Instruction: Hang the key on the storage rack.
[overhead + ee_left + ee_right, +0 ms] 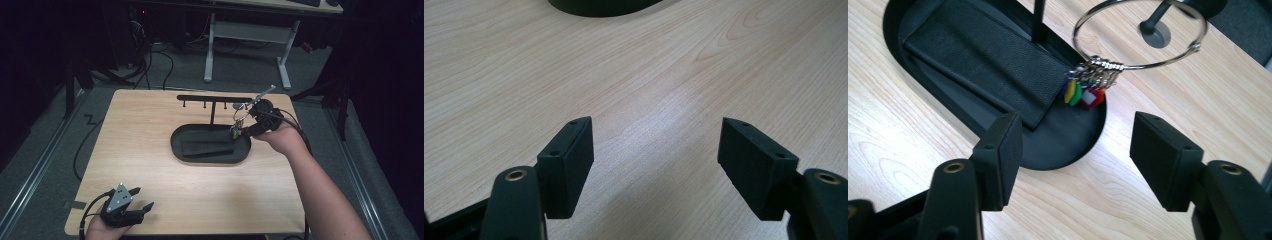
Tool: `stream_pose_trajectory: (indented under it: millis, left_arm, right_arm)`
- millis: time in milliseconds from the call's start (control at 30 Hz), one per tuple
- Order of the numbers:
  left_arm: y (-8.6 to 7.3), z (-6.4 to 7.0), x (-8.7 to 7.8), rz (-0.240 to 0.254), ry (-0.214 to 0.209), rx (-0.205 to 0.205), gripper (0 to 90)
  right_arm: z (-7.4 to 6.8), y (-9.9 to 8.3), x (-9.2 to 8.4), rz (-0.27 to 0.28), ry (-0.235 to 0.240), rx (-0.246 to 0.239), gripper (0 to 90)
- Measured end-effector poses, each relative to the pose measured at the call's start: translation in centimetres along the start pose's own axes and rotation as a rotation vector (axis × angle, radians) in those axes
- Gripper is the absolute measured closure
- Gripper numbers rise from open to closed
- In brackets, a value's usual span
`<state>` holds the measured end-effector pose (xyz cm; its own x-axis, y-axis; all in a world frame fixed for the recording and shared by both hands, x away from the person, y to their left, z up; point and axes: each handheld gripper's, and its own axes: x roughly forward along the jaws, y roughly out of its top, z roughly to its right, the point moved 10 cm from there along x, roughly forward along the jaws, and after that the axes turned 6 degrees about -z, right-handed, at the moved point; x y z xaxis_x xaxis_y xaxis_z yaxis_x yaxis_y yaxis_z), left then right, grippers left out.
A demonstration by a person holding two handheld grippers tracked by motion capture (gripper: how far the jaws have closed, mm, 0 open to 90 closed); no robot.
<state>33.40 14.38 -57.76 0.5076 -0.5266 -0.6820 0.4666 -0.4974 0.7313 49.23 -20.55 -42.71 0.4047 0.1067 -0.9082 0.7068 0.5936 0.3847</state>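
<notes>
I am keeping the right tongs (1075,135) released, nothing between them, just short of the key ring (1140,35), which is hanging from a peg of the rack (215,98) over the tray (1088,145). I am judging it light, stiff and slippery, its tags (1082,94) swinging; the wire loop is the best hold. The left tongs (656,160) are idling apart over the surface (674,75).

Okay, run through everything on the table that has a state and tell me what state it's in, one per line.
Key ring: hanging from a peg of the stand, coloured tags dangling at its bottom, free of the jaws.
Black stand: upright in the tray.
Oval tray: flat on the table, a black wallet lying in it.
Black wallet: closed, lying flat.
Right gripper: open, nothing between the jaws.
Left gripper: open, empty, over bare table.
</notes>
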Motion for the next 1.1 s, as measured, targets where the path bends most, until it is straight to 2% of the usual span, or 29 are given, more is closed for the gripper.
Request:
stream_pose_trajectory:
  millis: [167, 267, 433, 467, 500, 533, 567, 600, 700, 733, 800, 867, 1000, 1067, 1100]
  left_arm:
    - [0.0, 0.1, 0.1, -0.003, -0.002, 0.000, 31.2]
    - [0.0, 0.2, 0.1, -0.004, -0.002, 0.003, 31.2]
    - [0.0, 0.3, 0.1, -0.004, -0.004, 0.006, 31.1]
    - [0.0, 0.3, 0.1, -0.003, -0.006, 0.007, 31.2]
    - [0.0, 0.4, 0.2, -0.003, -0.007, 0.008, 31.2]
    - [-0.1, 0.4, 0.2, -0.008, -0.009, 0.014, 31.1]
    - [-0.1, 0.4, 0.2, -0.008, -0.009, 0.014, 31.1]
    - [-0.1, 0.5, 0.3, -0.012, -0.011, 0.016, 31.1]
    - [-0.1, 0.5, 0.4, -0.009, -0.012, 0.019, 31.1]
    - [-0.1, 0.6, 0.4, -0.009, -0.014, 0.021, 31.1]
    - [-0.1, 0.6, 0.4, -0.011, -0.017, 0.023, 31.1]
    - [0.0, 0.8, 0.4, -0.005, -0.023, 0.021, 31.1]
    - [0.3, 1.1, 0.5, 0.004, -0.030, 0.040, 31.1]
    - [0.4, 1.3, 0.5, 0.007, -0.036, 0.039, 31.0]
    - [0.4, 1.4, 0.5, 0.006, -0.041, 0.039, 31.0]
  right_arm:
    - [-0.8, -1.1, 0.4, 0.042, -0.015, 0.002, 34.7]
    - [-1.8, -2.3, 0.9, 0.114, -0.018, 0.024, 33.4]
    - [-2.8, -3.8, 1.5, 0.165, -0.026, 0.026, 33.6]
    - [-3.6, -5.0, 2.0, 0.193, -0.029, 0.030, 33.7]
    - [-3.6, -5.0, 2.0, 0.193, -0.029, 0.030, 33.7]
    - [-4.3, -6.2, 2.4, 0.217, -0.031, 0.031, 33.5]
    - [-4.3, -6.2, 2.4, 0.217, -0.031, 0.031, 33.5]
    - [-5.0, -7.3, 2.9, 0.241, -0.016, 0.043, 32.8]
    - [-5.7, -8.3, 3.4, 0.265, -0.002, 0.046, 32.2]
    - [-6.5, -9.7, 3.9, 0.290, 0.019, 0.064, 30.4]
    - [-6.7, -10.2, 4.1, 0.299, 0.023, 0.071, 30.3]
    - [-7.5, -12.3, 4.9, 0.342, 0.020, 0.084, 29.2]
    - [-8.2, -15.0, 5.8, 0.397, 0.027, 0.123, 23.9]
    - [-8.1, -16.2, 6.1, 0.422, -0.009, 0.140, 19.3]
    - [-8.1, -17.0, 6.3, 0.440, -0.033, 0.172, 19.5]
